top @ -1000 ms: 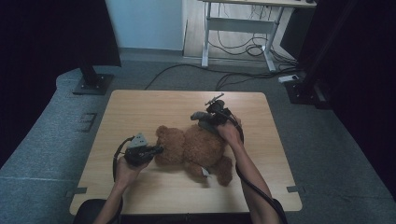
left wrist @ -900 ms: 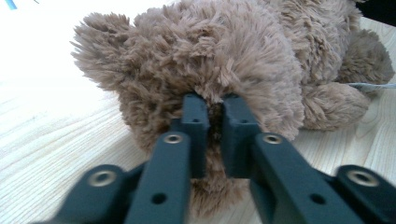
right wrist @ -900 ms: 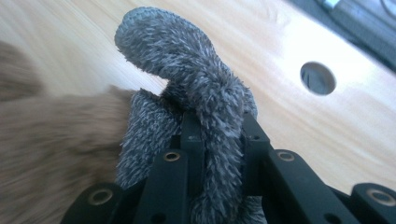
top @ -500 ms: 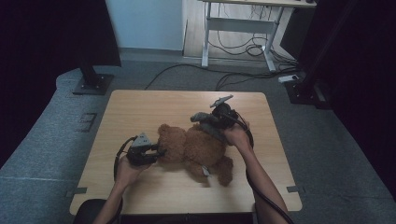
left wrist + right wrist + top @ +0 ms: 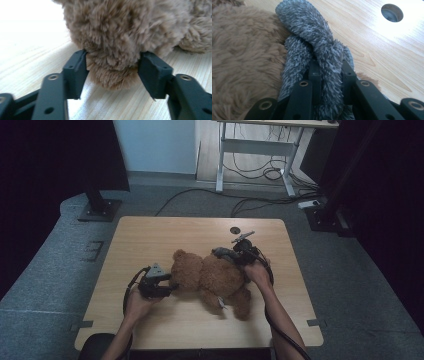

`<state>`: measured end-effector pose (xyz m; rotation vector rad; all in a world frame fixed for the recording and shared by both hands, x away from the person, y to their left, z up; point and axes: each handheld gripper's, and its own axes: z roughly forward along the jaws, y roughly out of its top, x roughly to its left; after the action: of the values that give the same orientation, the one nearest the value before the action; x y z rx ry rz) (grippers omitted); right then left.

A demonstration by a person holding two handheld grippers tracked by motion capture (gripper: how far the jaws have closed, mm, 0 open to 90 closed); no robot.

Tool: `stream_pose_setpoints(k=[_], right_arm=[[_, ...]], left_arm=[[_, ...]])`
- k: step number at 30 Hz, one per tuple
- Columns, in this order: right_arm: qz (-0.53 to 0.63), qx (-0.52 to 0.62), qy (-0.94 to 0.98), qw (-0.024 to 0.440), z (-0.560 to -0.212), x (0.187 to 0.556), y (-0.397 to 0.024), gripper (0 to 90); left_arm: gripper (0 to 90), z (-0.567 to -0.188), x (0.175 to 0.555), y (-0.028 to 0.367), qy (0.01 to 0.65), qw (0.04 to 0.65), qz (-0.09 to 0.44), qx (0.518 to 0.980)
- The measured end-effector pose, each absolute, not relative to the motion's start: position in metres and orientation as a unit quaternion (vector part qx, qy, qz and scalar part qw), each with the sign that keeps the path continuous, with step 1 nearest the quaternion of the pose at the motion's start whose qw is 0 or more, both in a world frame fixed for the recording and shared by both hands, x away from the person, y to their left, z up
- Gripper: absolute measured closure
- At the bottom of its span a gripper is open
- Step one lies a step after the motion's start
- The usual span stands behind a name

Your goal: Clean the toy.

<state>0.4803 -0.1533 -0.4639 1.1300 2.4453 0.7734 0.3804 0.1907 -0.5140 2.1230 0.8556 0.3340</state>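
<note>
A brown teddy bear [image 5: 212, 277] lies in the middle of the tabletop [image 5: 150, 240]. The right gripper [image 5: 328, 75] has its fingers clamped on a grey fuzzy strip [image 5: 322, 47] at the bear's back. The left gripper [image 5: 112, 67], at the bear's head, has just been opening, fur between its fingers. Likely dressing the bear; next, drawing the strip around. No containers.

Brown teddy bear [image 5: 210, 277] lies mid-table, grey fuzzy cloth [image 5: 322, 52] against it.

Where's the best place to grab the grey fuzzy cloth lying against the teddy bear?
At its bunched fold, where the right gripper is clamped on it. Come from the table edge side, away from the teddy bear: there the cloth stands clear of brown fur above the bare table.
</note>
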Motion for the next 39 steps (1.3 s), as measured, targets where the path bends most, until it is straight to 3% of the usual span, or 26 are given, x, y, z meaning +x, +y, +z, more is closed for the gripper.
stream_pose_setpoints(k=[5,13,16,39], right_arm=[[0.27,0.396,0.861,0.17,-0.465,0.48,-0.152,76.1],[0.27,0.394,0.862,0.17,-0.466,0.479,-0.149,76.1],[0.269,0.392,0.863,0.171,-0.467,0.48,-0.15,76.1],[0.227,0.454,0.833,0.22,-0.486,0.496,-0.201,76.3]], left_arm=[[40.3,-0.524,0.384,0.186,0.337,0.393,0.11,0.848],[73.4,-0.522,0.382,0.187,0.335,0.395,0.101,0.849],[79.5,-0.52,0.38,0.187,0.335,0.394,0.107,0.849],[80.5,-0.522,0.359,0.201,0.333,0.4,0.106,0.847]])
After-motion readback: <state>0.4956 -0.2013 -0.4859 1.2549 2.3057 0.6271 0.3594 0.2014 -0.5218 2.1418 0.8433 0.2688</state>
